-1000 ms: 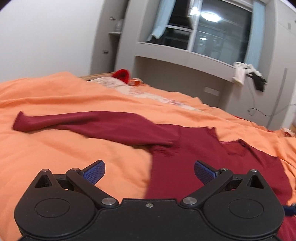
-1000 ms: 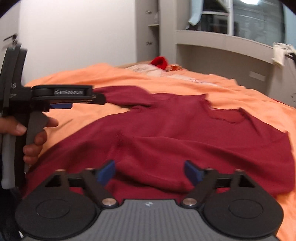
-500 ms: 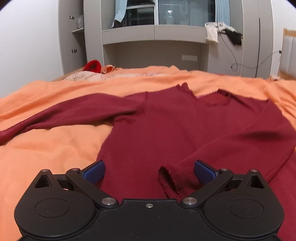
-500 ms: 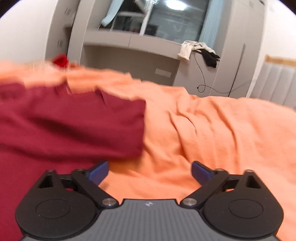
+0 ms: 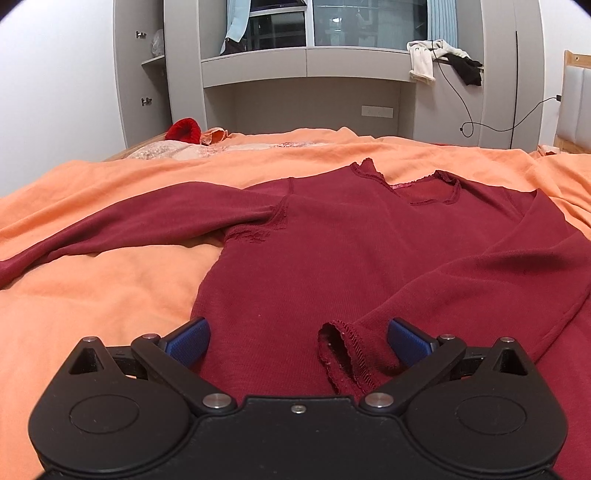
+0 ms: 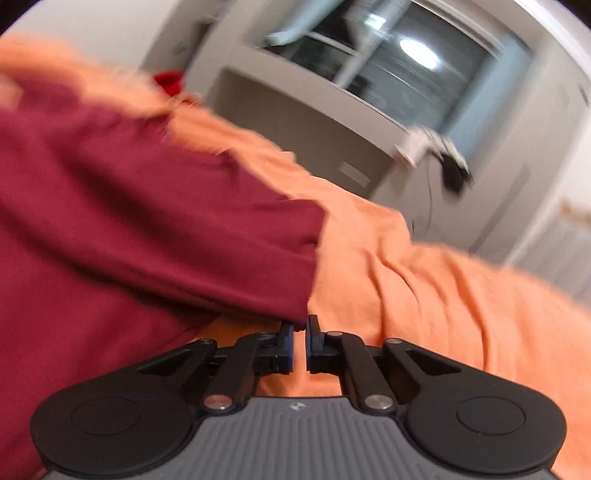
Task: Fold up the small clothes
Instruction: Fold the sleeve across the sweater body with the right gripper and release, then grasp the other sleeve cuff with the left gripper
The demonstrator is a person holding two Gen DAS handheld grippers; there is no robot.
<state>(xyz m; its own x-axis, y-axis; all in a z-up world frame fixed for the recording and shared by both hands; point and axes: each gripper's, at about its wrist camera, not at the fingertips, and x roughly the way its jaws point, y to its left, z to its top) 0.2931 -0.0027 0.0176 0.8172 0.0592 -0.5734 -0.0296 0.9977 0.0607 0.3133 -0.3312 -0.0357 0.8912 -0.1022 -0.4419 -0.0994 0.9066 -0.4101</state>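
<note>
Dark red long-sleeve top (image 5: 332, 251) lies spread on the orange bedcover (image 5: 110, 295), filling centre and right of the left wrist view; neckline toward the upper middle, one sleeve stretched out to the left edge. The other sleeve is folded across the body, its cuff (image 5: 343, 350) lying bottom centre.

Left gripper (image 5: 297, 341): jaws wide apart, blue pads (image 5: 188, 339) low over the fabric, holding nothing. The cuff sits between the pads, nearer the right one (whether it touches that pad I can't tell).

Right gripper (image 6: 300, 343): jaws have just been closing, now almost together w/ only a thin slit left. Tips sit at the lower corner of the top's edge (image 6: 295, 310), bottom centre of that frame; view is blurred, so can't tell if any cloth is pinched.

Background, upper part of frame: grey cabinet w/ window (image 5: 354, 22), white & black clothes (image 5: 443, 59) hanging at the upper right, a red item (image 5: 183, 129) at the bed's far left.
</note>
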